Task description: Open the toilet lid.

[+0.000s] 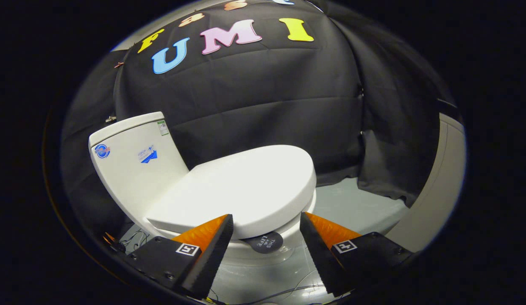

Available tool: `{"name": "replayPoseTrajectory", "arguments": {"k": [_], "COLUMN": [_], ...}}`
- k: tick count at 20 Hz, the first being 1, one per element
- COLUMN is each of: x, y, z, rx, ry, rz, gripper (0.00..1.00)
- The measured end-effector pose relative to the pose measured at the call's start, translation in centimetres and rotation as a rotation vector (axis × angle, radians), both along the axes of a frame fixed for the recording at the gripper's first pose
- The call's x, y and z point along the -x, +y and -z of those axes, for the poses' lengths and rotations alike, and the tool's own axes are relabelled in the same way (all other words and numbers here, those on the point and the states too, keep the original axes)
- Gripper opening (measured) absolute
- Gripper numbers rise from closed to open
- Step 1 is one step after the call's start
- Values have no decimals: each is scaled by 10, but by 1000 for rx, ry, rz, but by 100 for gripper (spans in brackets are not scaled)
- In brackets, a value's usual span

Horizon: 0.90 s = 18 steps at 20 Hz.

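A dark round tab (pixel 263 242) sits under the front edge of the lid (pixel 246 186), between the fingers of the tool (pixel 266 224) and just ahead of them. It carries small pale print, too small to make out with certainty. The tank (pixel 133 165), beyond the fingers, bears three stickers: a round blue one (pixel 102 151), a blue-and-white one (pixel 147 155) and a small green-and-white one (pixel 162 127). Their print cannot be made out. Each finger mount carries a square black-and-white marker (pixel 187 249).
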<state>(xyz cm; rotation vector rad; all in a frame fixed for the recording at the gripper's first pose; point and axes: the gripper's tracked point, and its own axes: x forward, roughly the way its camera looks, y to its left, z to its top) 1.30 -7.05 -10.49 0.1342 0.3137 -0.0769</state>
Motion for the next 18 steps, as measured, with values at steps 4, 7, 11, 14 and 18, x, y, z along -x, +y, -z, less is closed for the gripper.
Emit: {"name": "replayPoseTrajectory", "arguments": {"k": [4,7,11,14,18], "x": [5,4,2,-1,-3], "y": [-21,-22,-13,-3,2], "z": [23,44,58,56,51], "rx": [-137,-306,-548,-710,-780], "ry": [80,134,169,176,170], "rz": [58,76,74,63,24], "gripper": [98,98,82,82,44]}}
